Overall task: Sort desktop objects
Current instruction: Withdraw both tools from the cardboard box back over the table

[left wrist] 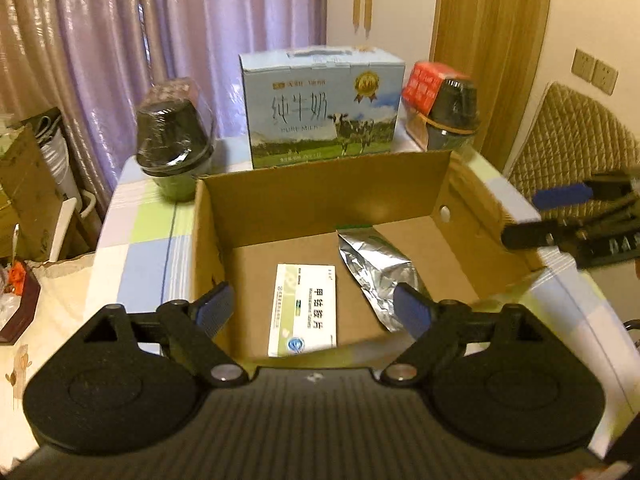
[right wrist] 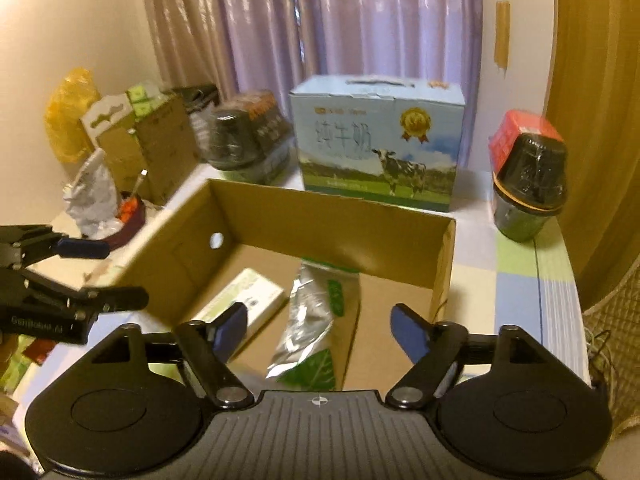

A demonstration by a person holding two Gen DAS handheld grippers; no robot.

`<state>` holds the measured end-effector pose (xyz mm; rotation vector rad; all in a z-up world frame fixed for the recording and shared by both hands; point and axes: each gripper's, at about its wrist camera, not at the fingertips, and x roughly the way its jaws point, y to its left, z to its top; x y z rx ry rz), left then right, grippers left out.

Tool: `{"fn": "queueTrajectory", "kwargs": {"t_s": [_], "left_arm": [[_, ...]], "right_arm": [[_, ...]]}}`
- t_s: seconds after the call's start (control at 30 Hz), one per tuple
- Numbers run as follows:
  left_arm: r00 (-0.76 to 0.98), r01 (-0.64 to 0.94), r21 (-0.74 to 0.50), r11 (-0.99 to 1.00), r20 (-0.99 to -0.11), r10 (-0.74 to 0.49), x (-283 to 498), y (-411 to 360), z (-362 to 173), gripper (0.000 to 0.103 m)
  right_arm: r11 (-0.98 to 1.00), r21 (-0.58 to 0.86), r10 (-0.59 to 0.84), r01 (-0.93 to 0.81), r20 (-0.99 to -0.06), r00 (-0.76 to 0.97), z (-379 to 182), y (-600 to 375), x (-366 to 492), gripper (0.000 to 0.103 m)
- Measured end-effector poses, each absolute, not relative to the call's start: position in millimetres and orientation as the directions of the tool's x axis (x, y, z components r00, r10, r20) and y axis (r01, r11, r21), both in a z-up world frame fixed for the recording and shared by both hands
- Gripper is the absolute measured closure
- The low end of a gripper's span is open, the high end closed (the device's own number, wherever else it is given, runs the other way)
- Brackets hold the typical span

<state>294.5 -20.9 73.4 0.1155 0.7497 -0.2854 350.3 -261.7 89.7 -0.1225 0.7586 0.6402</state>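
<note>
An open cardboard box (left wrist: 320,196) is being seen at the middle of the table (left wrist: 148,236). Inside it, a medicine packet (left wrist: 304,310) is lying on the floor of the box to the left, and a foil pouch (left wrist: 376,272) is lying just beside it to the right. Behind the box, at the far side, a milk carton (left wrist: 320,108) is standing. A wrapped jar (left wrist: 174,140) is standing far left of the box, and a second jar (left wrist: 454,114) far right, with a cube-shaped box (left wrist: 424,80) being partly hidden behind it
</note>
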Motion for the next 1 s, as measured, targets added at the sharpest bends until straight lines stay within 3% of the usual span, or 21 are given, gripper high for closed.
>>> {"fn": "queueTrajectory", "kwargs": {"t_s": [0.2,0.47,0.77,1.0], "left_arm": [[0.718,0.265,0.002,0.964,-0.668,-0.196,227,-8,78,0.011],[0.683,0.204,-0.011,0.979,-0.715,-0.150,143,6,43,0.003],[0.651,0.139,-0.058,0.989,-0.747,-0.135,96,-4,-18,0.001],[0.647,0.121,-0.068,0.990,-0.751,-0.130,95,-10,-35,0.001]], "right_arm": [[0.791,0.136,0.525,-0.597,-0.651,0.547,86,-276,280,0.012],[0.838,0.222,0.500,-0.498,-0.679,0.538,47,-309,206,0.003],[0.909,0.314,0.416,-0.273,-0.713,0.565,-12,-347,157,0.002],[0.924,0.312,0.382,-0.223,-0.703,0.601,-33,-350,146,0.002]]}}
